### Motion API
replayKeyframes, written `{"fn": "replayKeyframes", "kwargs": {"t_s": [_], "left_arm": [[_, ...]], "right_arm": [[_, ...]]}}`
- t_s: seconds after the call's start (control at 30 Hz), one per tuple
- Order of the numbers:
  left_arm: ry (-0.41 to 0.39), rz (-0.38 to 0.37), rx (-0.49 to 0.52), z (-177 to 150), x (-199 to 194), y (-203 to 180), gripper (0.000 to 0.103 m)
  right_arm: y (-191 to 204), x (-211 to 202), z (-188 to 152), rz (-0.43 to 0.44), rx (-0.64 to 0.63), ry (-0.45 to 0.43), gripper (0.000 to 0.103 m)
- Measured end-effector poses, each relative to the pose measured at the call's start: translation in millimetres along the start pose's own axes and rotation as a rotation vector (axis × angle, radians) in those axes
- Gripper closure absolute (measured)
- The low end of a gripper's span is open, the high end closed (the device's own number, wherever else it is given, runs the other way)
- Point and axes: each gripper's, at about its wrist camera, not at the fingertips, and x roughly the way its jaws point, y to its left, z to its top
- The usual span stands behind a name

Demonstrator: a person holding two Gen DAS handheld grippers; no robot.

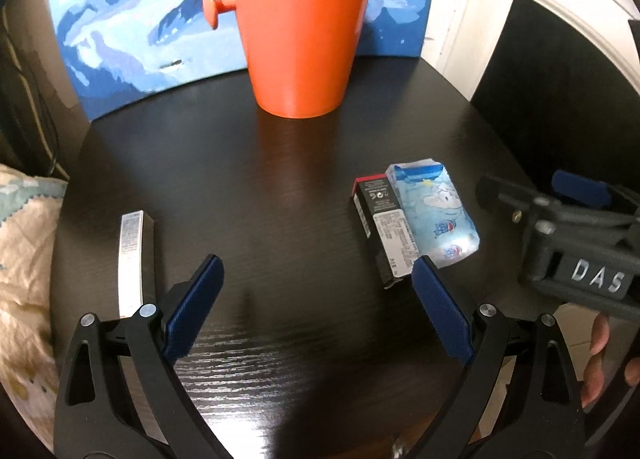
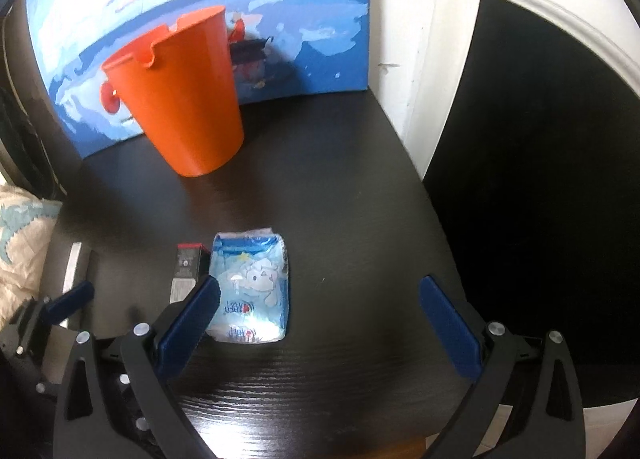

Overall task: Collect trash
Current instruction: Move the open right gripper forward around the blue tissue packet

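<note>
An orange bucket point(image 1: 301, 35) stands upright at the back of the dark table point(image 1: 280, 187); it also shows in the right wrist view point(image 2: 182, 99). A light blue tissue pack point(image 1: 436, 211) lies flat at the right, touching a black box with a red end point(image 1: 382, 227). A long silver-white box point(image 1: 132, 259) lies at the left. My left gripper point(image 1: 318, 271) is open and empty above the table's front. My right gripper point(image 2: 320, 291) is open and empty, its left finger just over the tissue pack point(image 2: 254, 287) and the black box point(image 2: 186, 267).
A blue painted canvas point(image 1: 120, 39) leans behind the bucket. A patterned cushion point(image 1: 20, 259) lies off the table's left edge. A white door frame point(image 2: 420, 79) and a dark opening are at the right. The right gripper's body point(image 1: 580, 243) shows at the right in the left wrist view.
</note>
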Motion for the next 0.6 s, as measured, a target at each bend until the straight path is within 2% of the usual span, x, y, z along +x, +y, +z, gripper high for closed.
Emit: {"fn": "replayKeyframes", "kwargs": {"t_s": [0.6], "left_arm": [[0.008,0.001,-0.017,1,8,1,0.01]], "right_arm": [[10,20,-9,0.009,-0.03,0.036,0.004]]}}
